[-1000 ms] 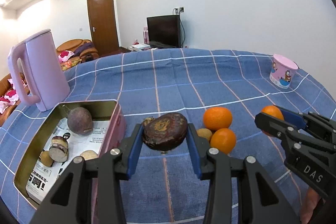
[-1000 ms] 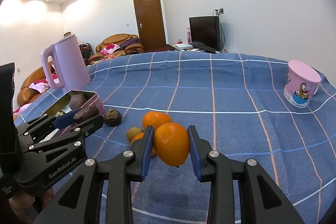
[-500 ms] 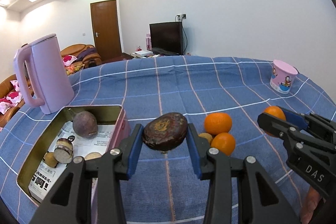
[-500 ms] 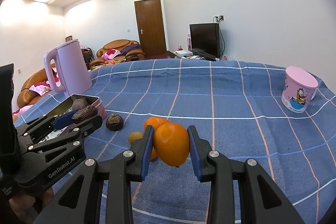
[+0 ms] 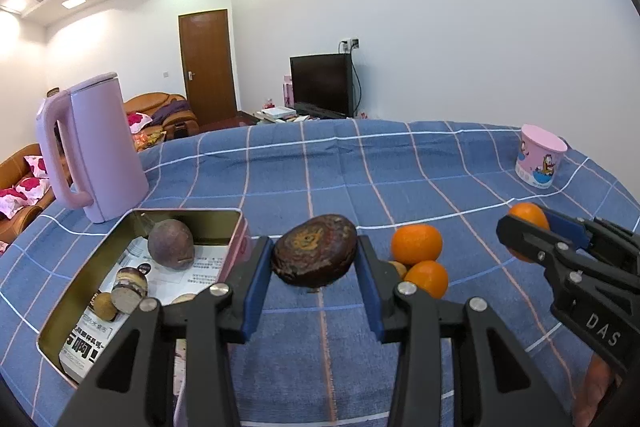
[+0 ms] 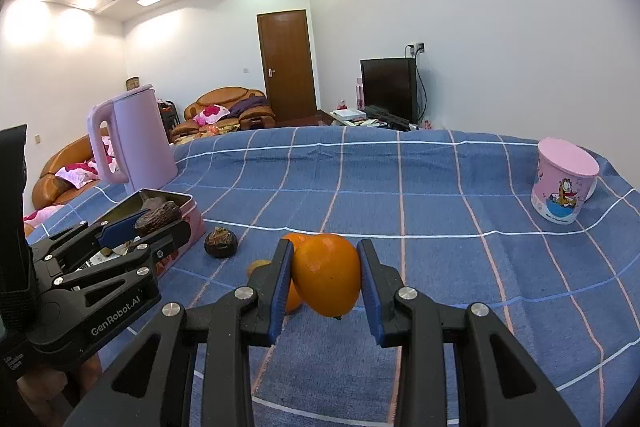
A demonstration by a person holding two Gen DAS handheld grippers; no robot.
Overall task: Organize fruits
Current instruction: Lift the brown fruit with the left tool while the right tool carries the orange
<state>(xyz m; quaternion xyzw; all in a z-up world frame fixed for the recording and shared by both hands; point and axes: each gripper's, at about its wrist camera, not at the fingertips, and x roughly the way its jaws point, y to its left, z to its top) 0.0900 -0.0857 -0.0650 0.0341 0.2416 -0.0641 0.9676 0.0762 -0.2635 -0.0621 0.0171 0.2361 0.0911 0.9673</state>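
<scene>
L gripper (image 5: 314, 261) clamps dark fruit (image 5: 315, 255) btwn pads; R gripper (image 6: 326, 277) clamps orange (image 6: 327, 274)

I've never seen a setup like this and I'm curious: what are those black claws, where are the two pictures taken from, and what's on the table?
No robot here: a person holds a two-finger clamp in each hand, each with a wide-angle camera looking along its fingers. One picture comes from the left clamp, the other from the right, so each also shows its neighbour at the edge.

The left gripper is shut on a dark wrinkled fruit; the right gripper is shut on an orange.

On the blue checked tablecloth stand a pink kettle, a pink cartoon cup and an open tin lined with printed paper, holding a purple round fruit and smaller pieces. Two loose oranges and another dark fruit lie beside it.
</scene>
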